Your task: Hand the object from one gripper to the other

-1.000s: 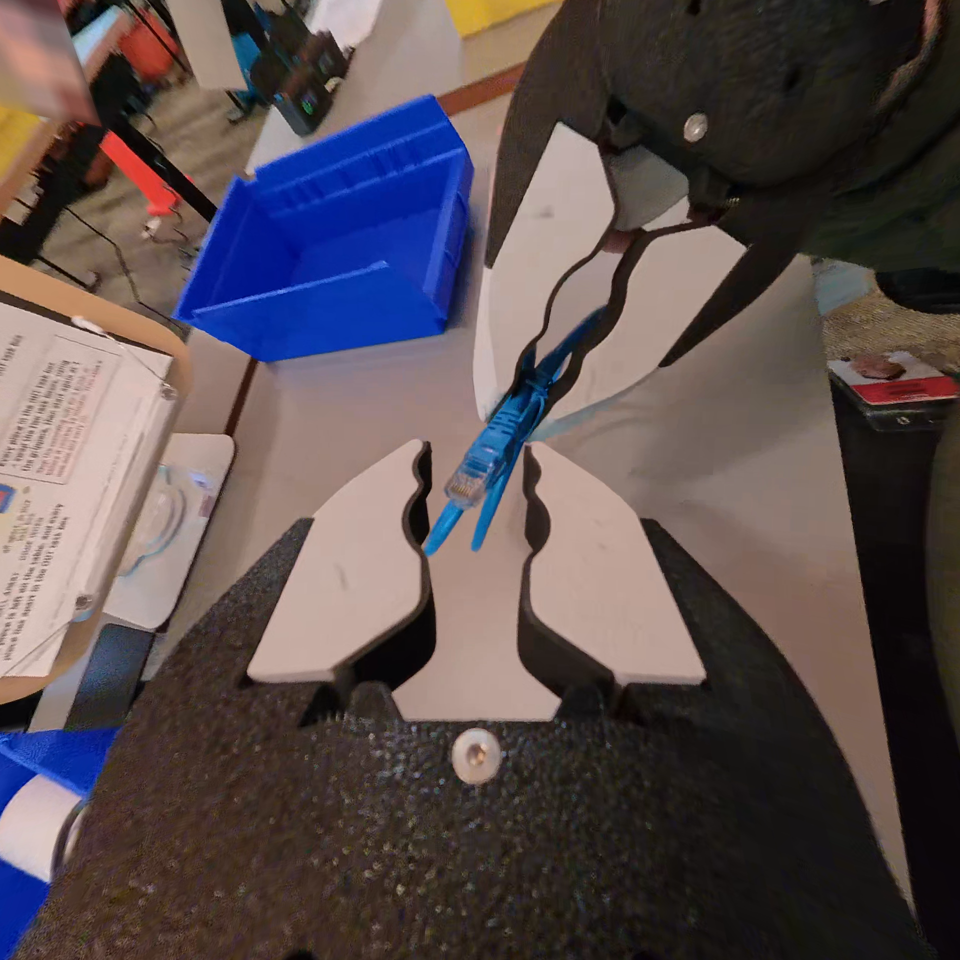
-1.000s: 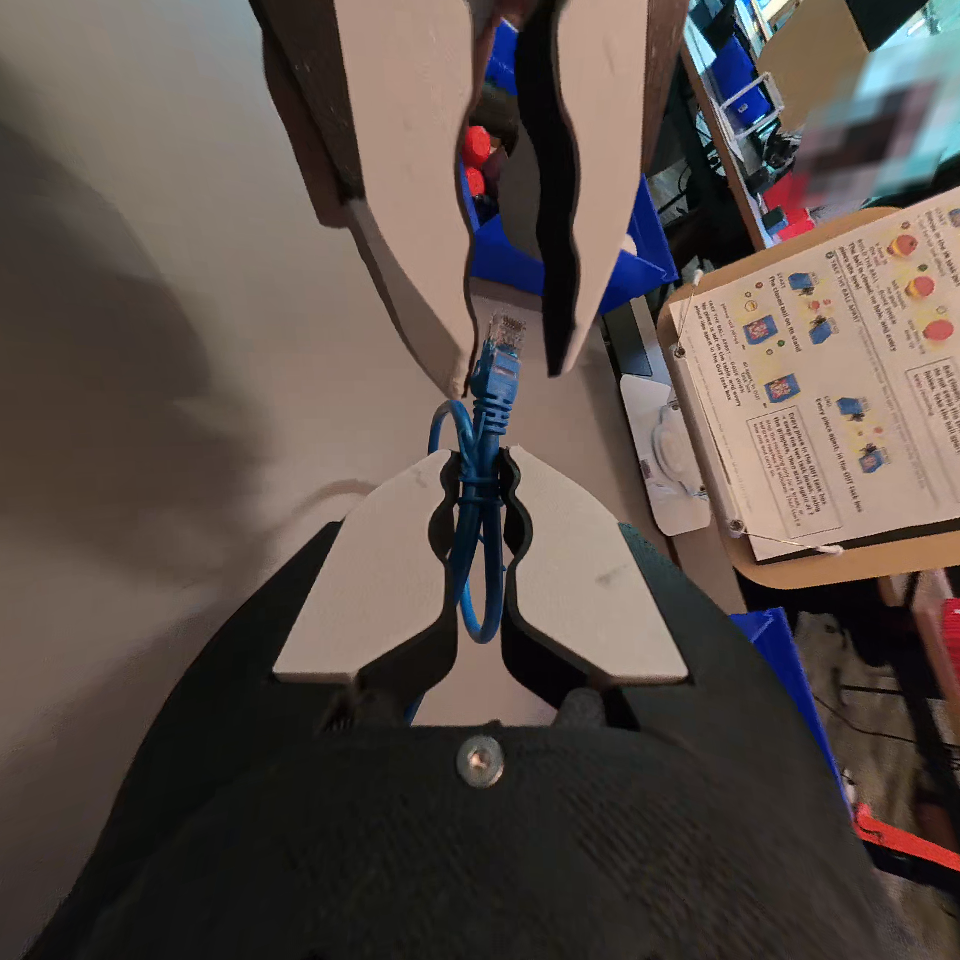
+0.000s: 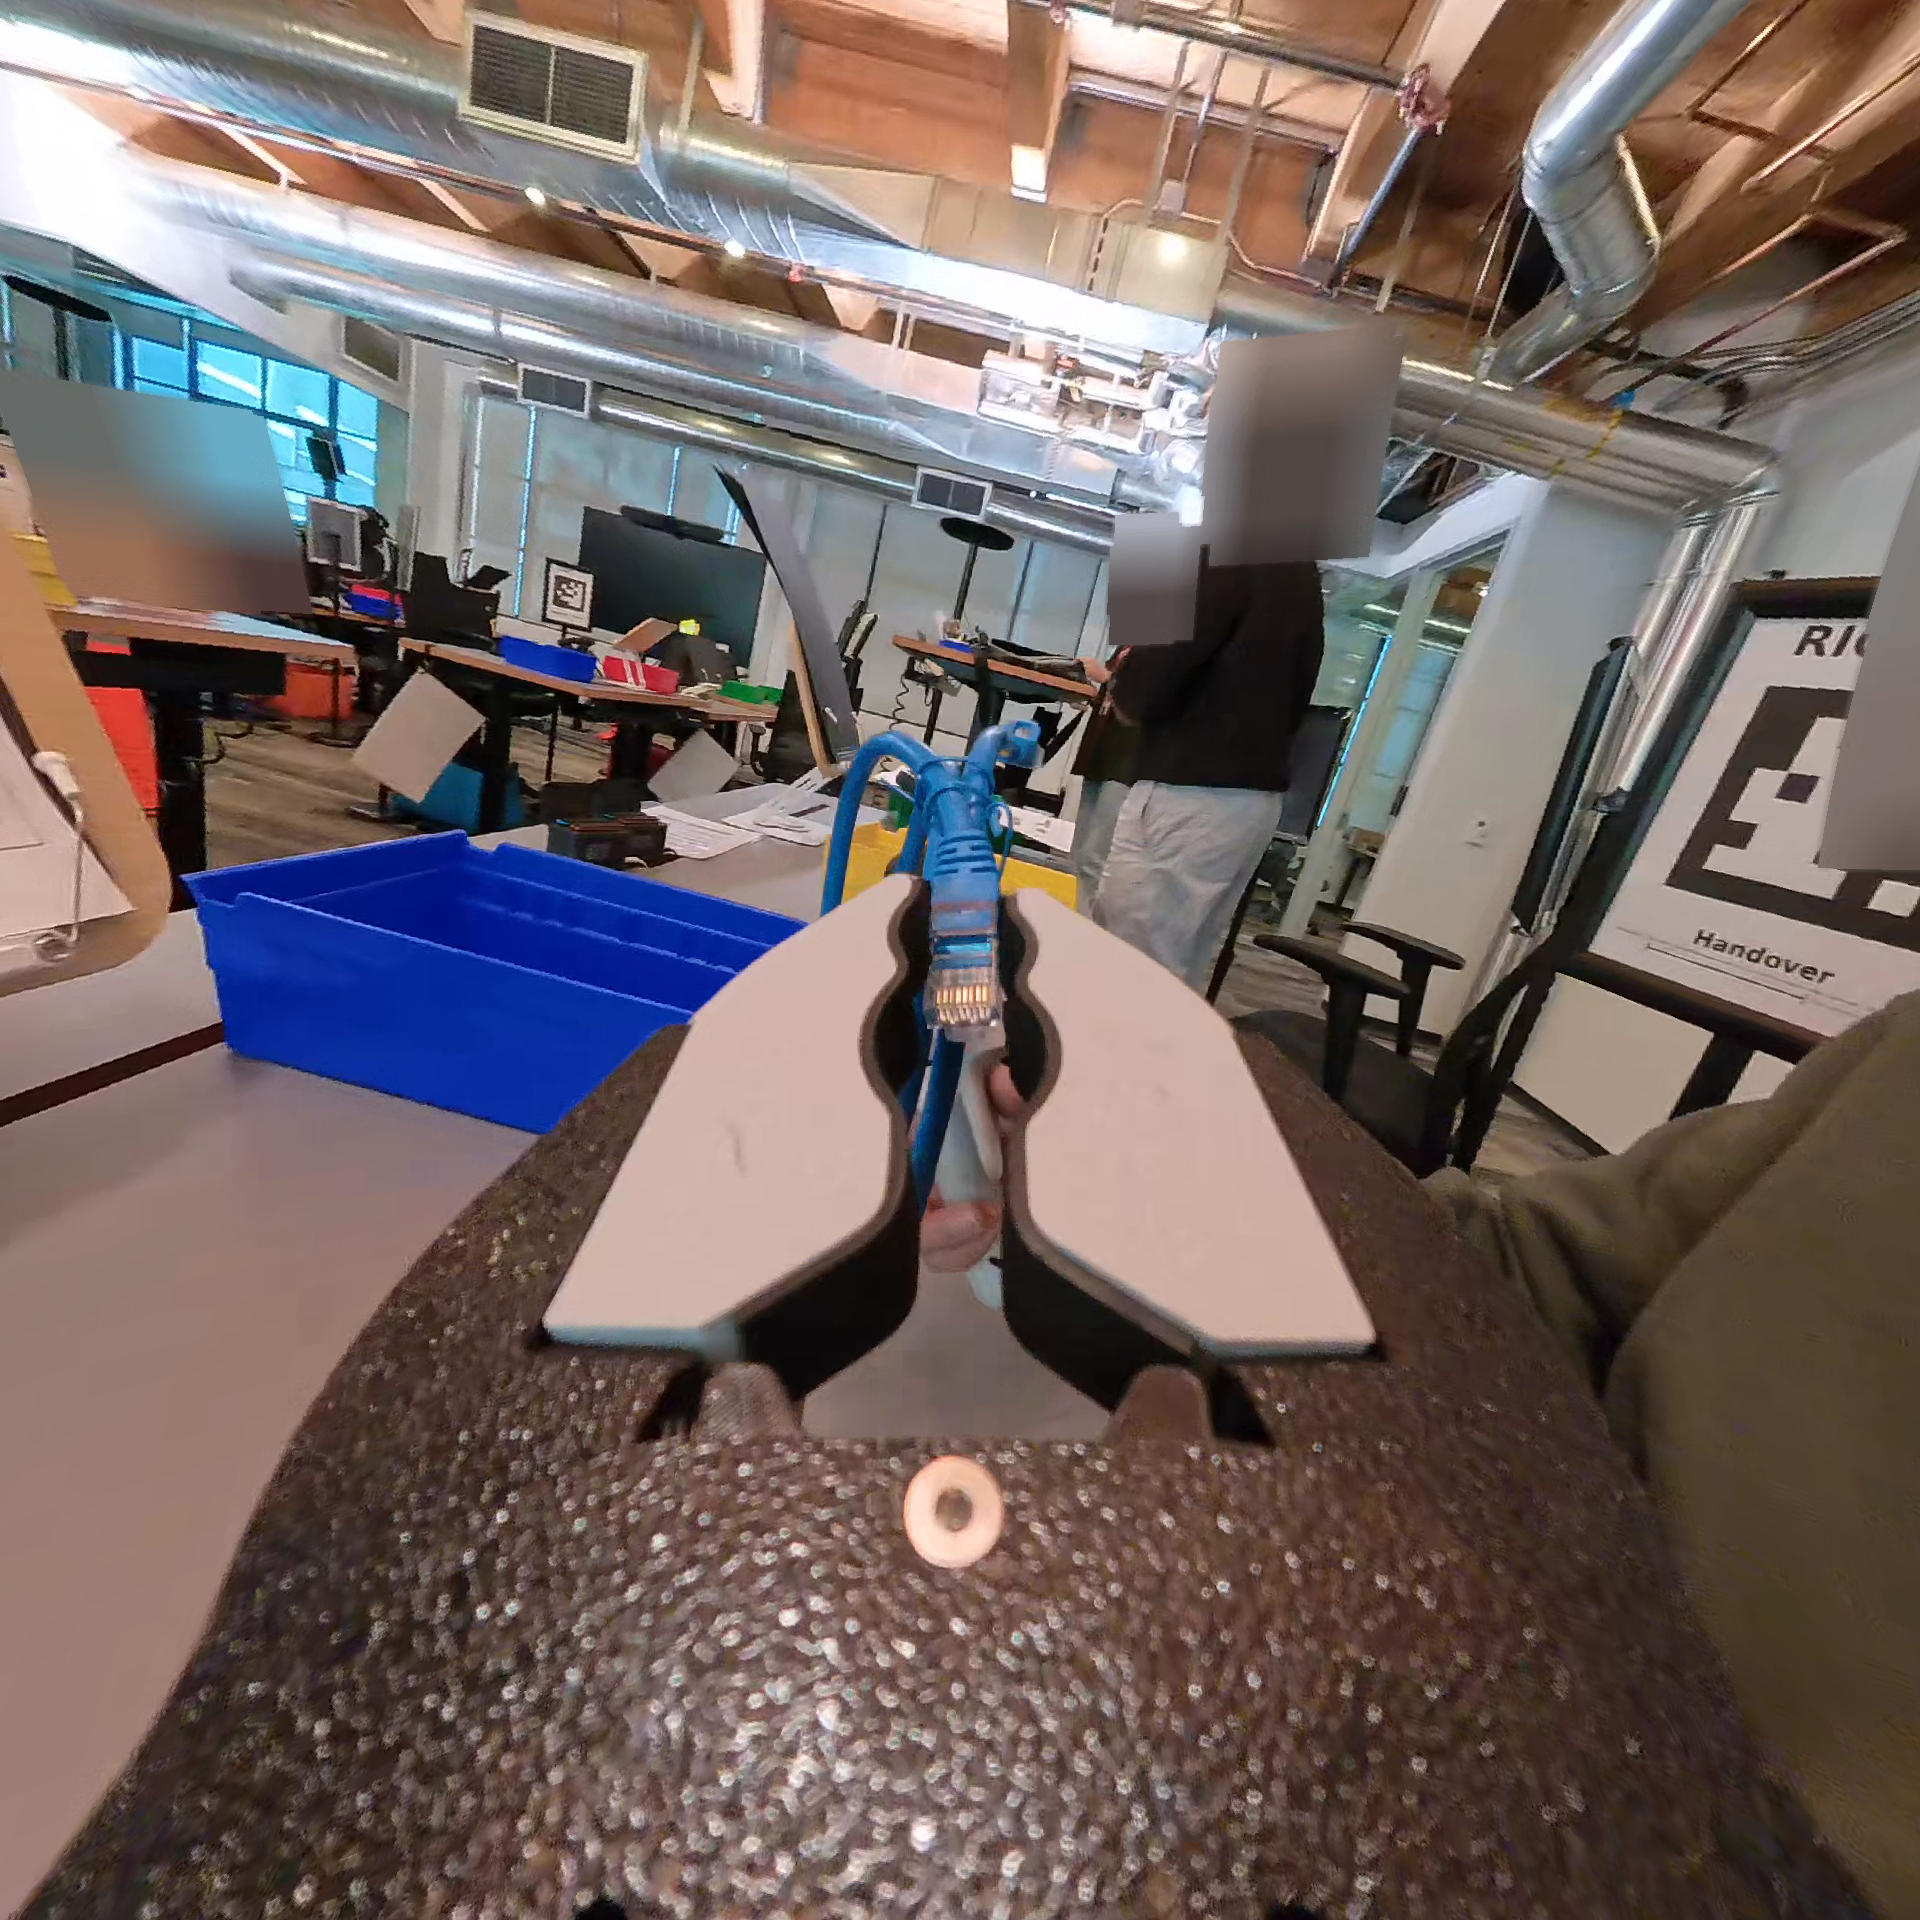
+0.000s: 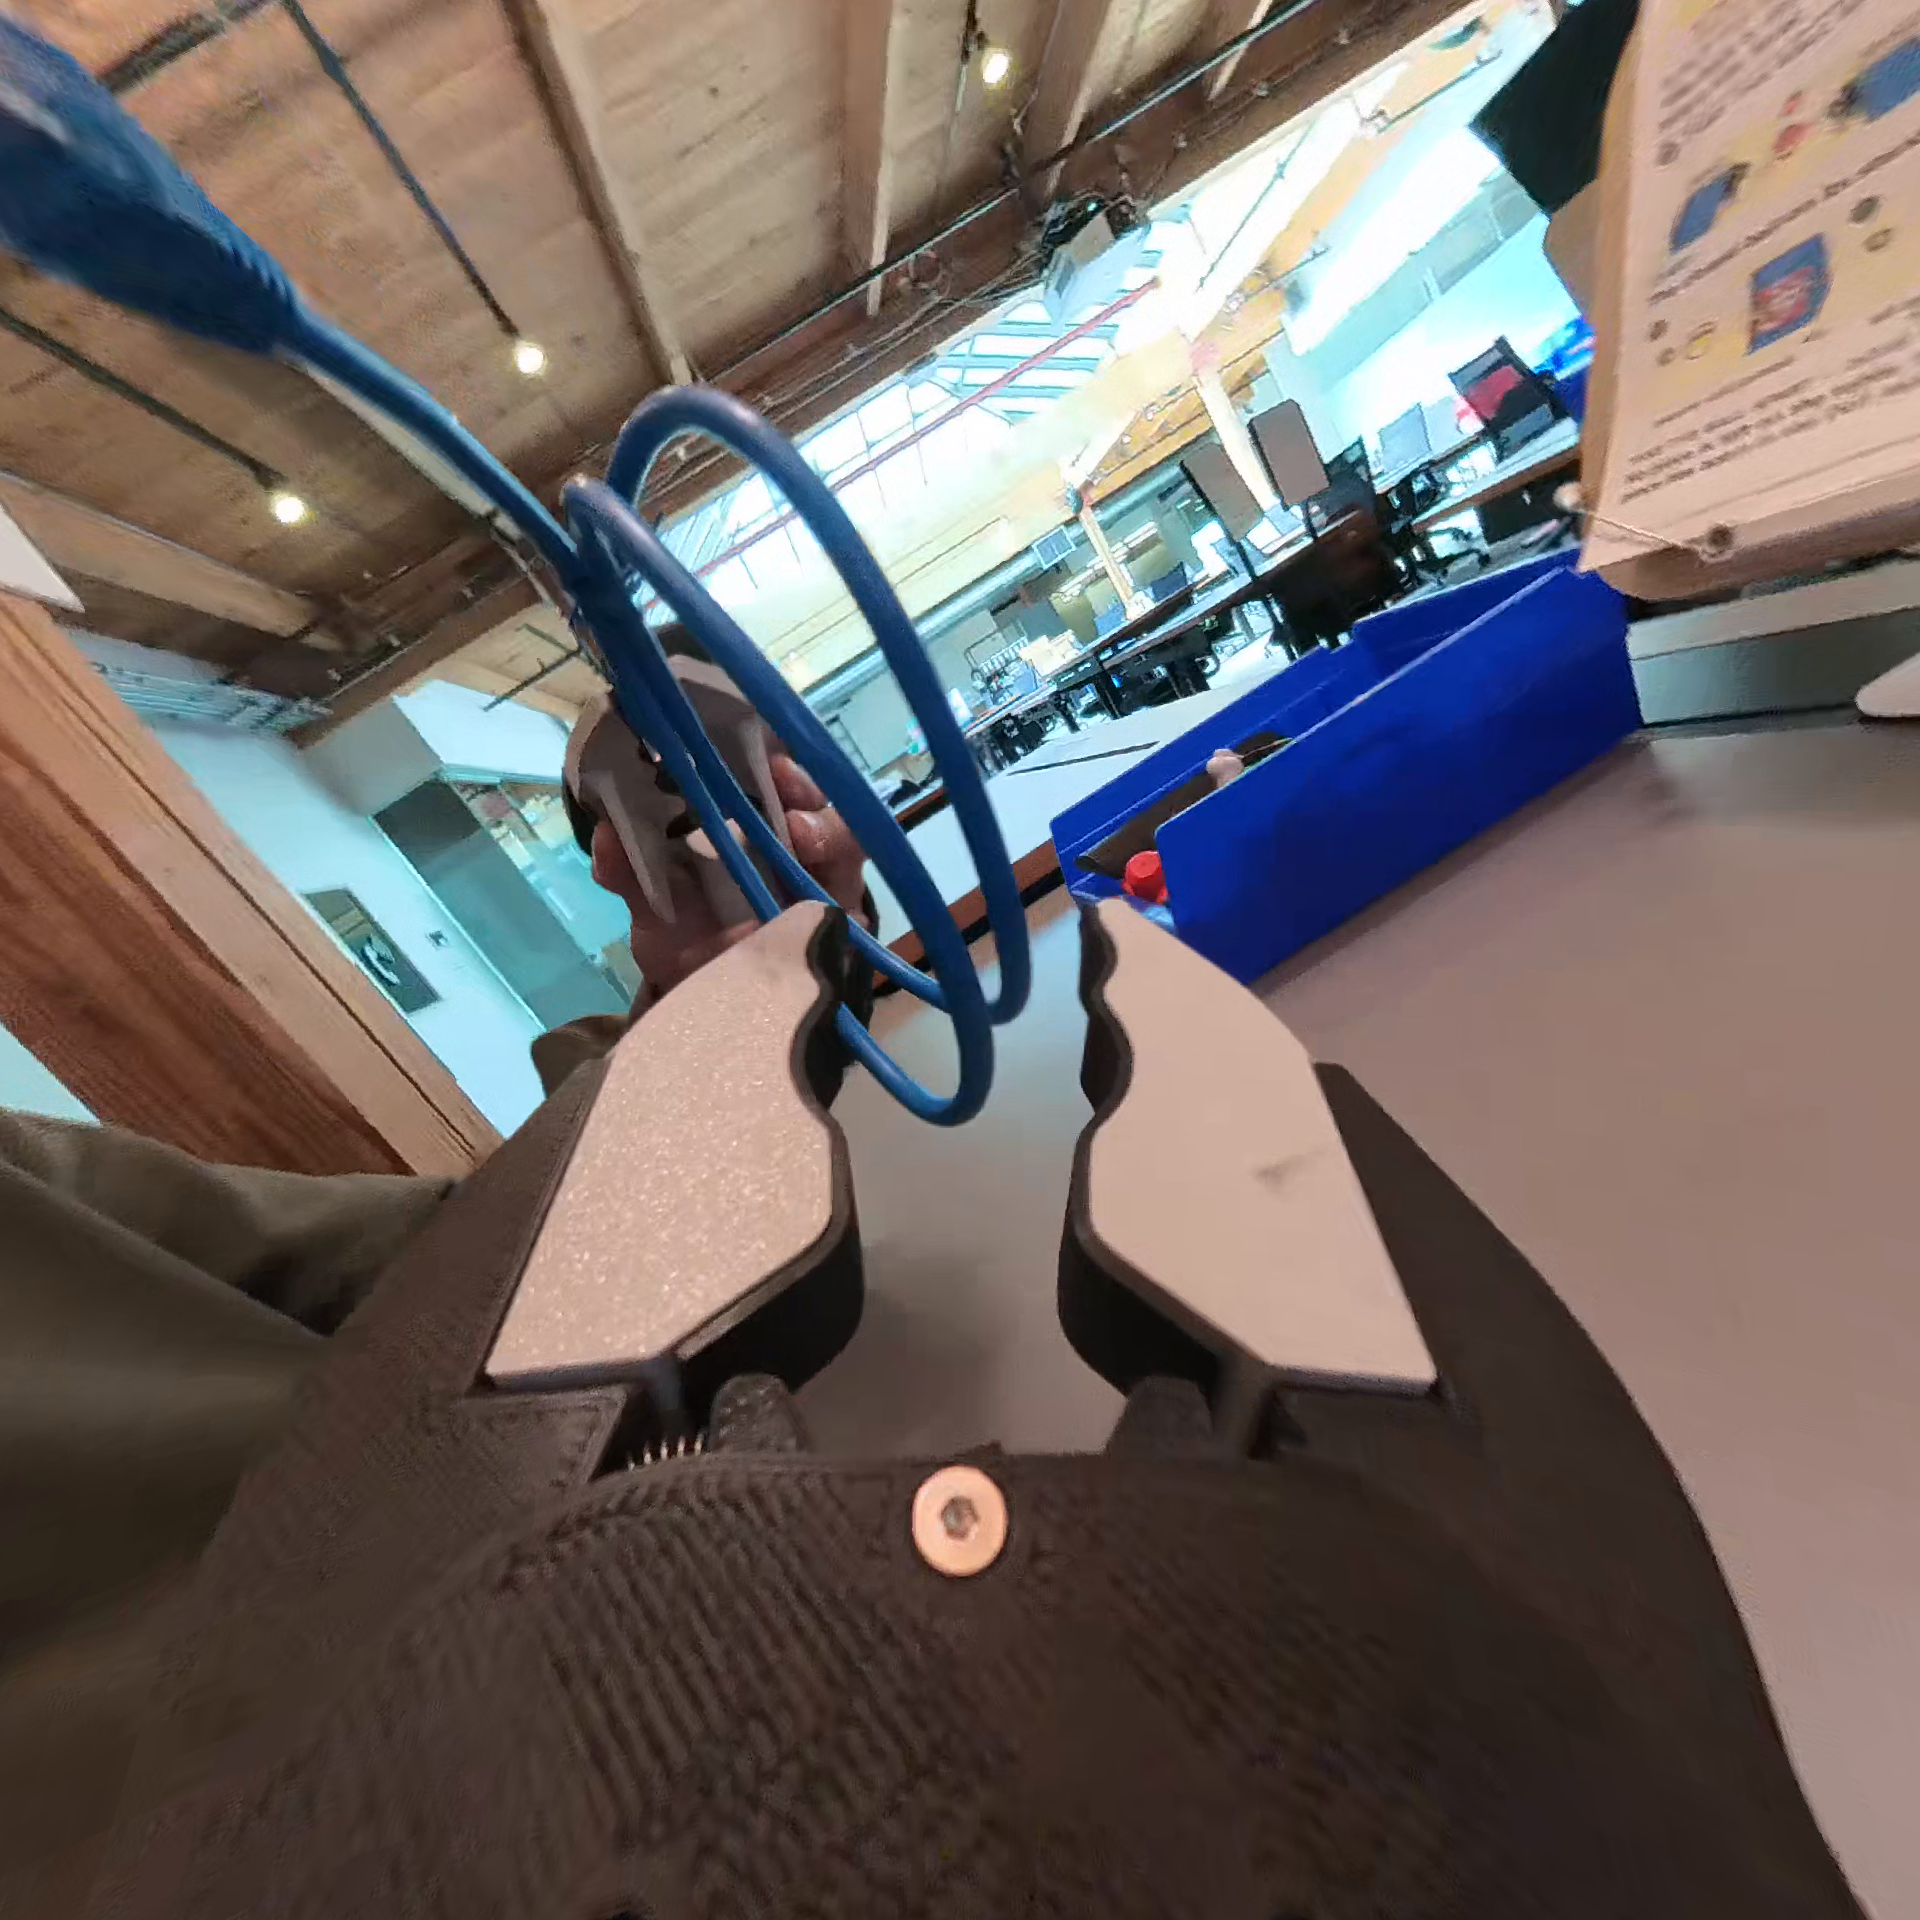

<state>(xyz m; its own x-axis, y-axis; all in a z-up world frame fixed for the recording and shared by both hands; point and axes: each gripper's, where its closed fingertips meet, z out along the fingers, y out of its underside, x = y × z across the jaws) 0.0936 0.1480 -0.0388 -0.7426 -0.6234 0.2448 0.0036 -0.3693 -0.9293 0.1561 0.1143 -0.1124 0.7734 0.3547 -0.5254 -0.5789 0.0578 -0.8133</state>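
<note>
A coiled blue network cable (image 3: pixel 961 914) is pinched between the fingers of my left gripper (image 3: pixel 963 894), its clear plug facing the camera and its loops rising behind the fingertips. In the right wrist view the cable's loops (image 4: pixel 943 1114) hang in the gap of my right gripper (image 4: pixel 956 925), which is open and not pressing on them. The left gripper (image 4: pixel 675 790) shows farther off there, held up by a hand and clamped on the cable. One blurred cable end fills that view's top left corner.
A blue bin (image 3: pixel 468 956) stands on the grey table (image 3: pixel 208 1247) at the left, with a yellow bin (image 3: pixel 868 857) behind the gripper. A blue bin (image 4: pixel 1403 748) with small items sits on the right, below an instruction board (image 4: pixel 1766 260). A person (image 3: pixel 1195 748) stands beyond. Some 11 cm of space lies between my two pairs of fingers.
The right gripper was shut on the cable and has opened. The left gripper was open around the plug and has shut on the cable. Both views have swung up from the table.
</note>
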